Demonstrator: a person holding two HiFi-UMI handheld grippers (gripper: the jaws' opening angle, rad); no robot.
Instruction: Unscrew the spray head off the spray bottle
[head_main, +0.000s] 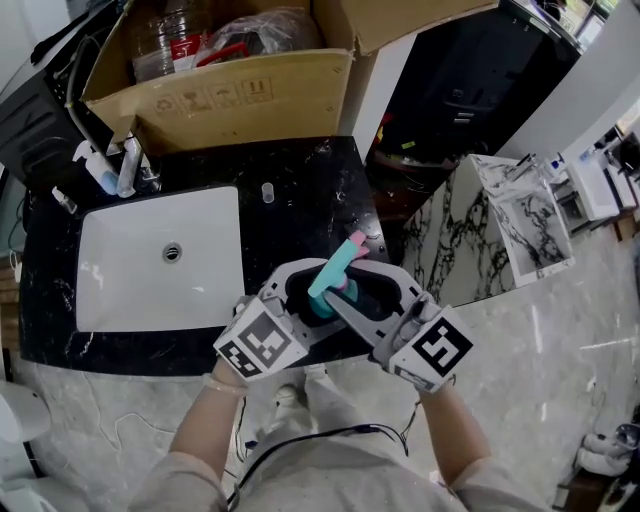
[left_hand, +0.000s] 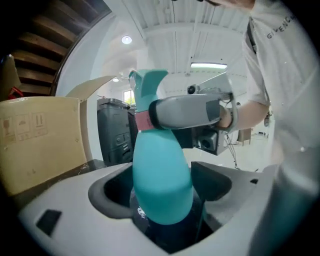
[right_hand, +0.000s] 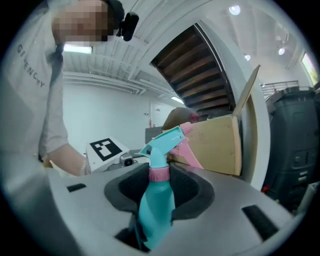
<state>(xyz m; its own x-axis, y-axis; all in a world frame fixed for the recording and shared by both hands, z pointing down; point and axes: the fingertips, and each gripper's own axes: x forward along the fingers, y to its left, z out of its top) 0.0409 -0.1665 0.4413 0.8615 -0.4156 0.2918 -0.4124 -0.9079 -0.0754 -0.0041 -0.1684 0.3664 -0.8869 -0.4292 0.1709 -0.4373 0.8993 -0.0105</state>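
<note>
Teal spray bottle (left_hand: 160, 165) is held off the desk (head_main: 300, 180), over its front edge just right of the white sink (head_main: 130, 290). 2 grippers meet on it. The left gripper (left_hand: 162, 190) has its jaws set wide and cupped round the fat lower body. The base is sunk into the gripper's throat and the pads look to bear on both sides, so I judge it a firm hold. The right gripper (right_hand: 159, 187) is clenched on the pink collar (right_hand: 159, 173), the ring where the spray head (right_hand: 162, 142) joins the neck, with a pad pressed to each side.

The bottle's long axis runs from the left gripper's throat up through the right gripper's jaws, tilted away from the person toward the desk's rear right. The nozzle and pink trigger sit beyond the collar. The right gripper crosses that axis roughly square and is the one on the head. Any turn to loosen the head would have to go round this axis while the left gripper keeps the body from turning too. The head still sits fully on the neck.

At the desk's rear edge stands an open cardboard box (head_main: 215, 100) holding clear plastic packaging and something red. The sink shows only its drain. A few small bottles (head_main: 110, 170) stand at its rear left corner.
</note>
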